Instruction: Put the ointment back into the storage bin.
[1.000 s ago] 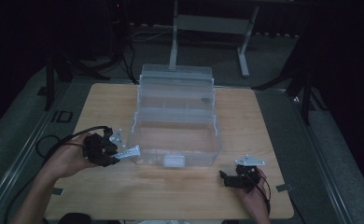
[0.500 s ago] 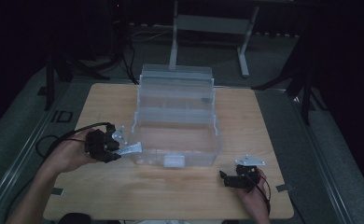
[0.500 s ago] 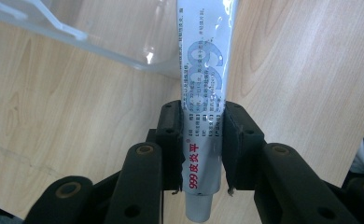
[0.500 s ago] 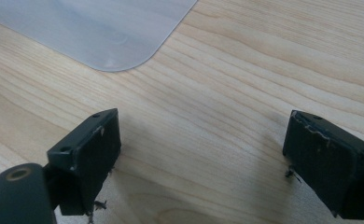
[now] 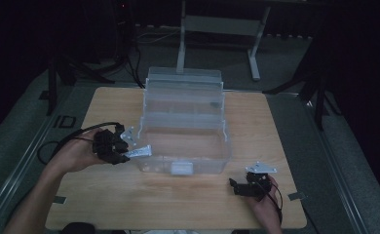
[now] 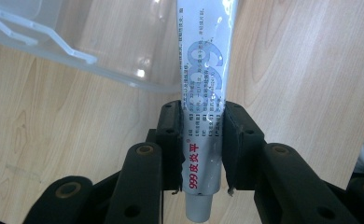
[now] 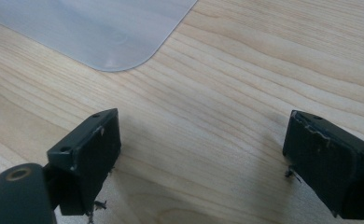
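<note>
I've got the wooden table (image 5: 129,204) spread out below me, and in the middle of it the clear plastic organiser box (image 5: 183,124) standing open, its tiers stepped back toward the far edge. My left gripper (image 5: 129,150) sits at the box's near left corner, jaws clamped on an ointment tube (image 5: 140,151) that pokes toward the box wall, just beside the rim and not yet over it. My right gripper (image 5: 237,187) rests low on the table near the box's front right corner, jaws spread wide with nothing between them. Here's my worry: the tube is slick and soft, pinched across its lower body close to the cap, so most of its length hangs out beyond the pads; if I swing it in carelessly, I reckon the free end could catch the box's edge and lever the tube out of the grip, or nudge the light box across the table. Squeezing harder might crease the tube instead. The left gripper view gives me what the high view can't: the tube (image 6: 203,93) shows red lettering and a big pale "999" print, its grey cap points back toward the camera, and the pads (image 6: 171,135) bite both of its sides squarely. The right gripper view shows the open jaws over bare wood grain, with a rounded frosted corner of the box (image 7: 105,32) ahead of them.
</note>
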### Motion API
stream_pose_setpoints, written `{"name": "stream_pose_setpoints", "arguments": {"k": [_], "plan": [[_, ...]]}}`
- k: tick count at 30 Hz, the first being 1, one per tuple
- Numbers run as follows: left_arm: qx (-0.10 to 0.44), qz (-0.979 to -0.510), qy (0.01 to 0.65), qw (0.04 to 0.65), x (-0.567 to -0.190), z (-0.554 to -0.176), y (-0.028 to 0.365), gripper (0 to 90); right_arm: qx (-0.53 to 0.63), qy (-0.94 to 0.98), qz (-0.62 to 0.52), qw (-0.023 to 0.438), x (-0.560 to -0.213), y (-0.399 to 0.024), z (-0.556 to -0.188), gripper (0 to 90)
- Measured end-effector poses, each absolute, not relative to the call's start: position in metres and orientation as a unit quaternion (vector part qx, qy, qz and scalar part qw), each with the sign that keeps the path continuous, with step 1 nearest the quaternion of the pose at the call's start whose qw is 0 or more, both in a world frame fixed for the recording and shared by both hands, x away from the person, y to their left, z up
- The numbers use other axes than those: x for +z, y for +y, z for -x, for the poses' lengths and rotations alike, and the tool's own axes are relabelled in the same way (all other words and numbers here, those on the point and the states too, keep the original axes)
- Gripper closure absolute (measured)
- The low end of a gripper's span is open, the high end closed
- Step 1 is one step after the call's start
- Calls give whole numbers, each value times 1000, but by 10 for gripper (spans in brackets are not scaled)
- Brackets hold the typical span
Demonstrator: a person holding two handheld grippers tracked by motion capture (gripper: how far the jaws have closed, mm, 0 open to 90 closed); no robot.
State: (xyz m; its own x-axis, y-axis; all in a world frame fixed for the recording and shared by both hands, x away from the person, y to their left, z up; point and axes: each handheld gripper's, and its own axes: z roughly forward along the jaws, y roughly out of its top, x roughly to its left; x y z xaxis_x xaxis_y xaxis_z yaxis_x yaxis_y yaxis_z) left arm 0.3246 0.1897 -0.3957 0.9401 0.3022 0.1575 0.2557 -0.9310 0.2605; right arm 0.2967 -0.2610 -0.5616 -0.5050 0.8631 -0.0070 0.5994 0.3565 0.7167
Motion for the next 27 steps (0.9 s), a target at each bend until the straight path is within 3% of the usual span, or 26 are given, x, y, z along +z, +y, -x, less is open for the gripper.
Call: {"name": "stream_pose_setpoints", "arguments": {"k": [27], "plan": [[93, -982, 125, 110, -389, -342, 170, 710, 336, 800, -457, 196, -562, -261, -297, 110]]}}
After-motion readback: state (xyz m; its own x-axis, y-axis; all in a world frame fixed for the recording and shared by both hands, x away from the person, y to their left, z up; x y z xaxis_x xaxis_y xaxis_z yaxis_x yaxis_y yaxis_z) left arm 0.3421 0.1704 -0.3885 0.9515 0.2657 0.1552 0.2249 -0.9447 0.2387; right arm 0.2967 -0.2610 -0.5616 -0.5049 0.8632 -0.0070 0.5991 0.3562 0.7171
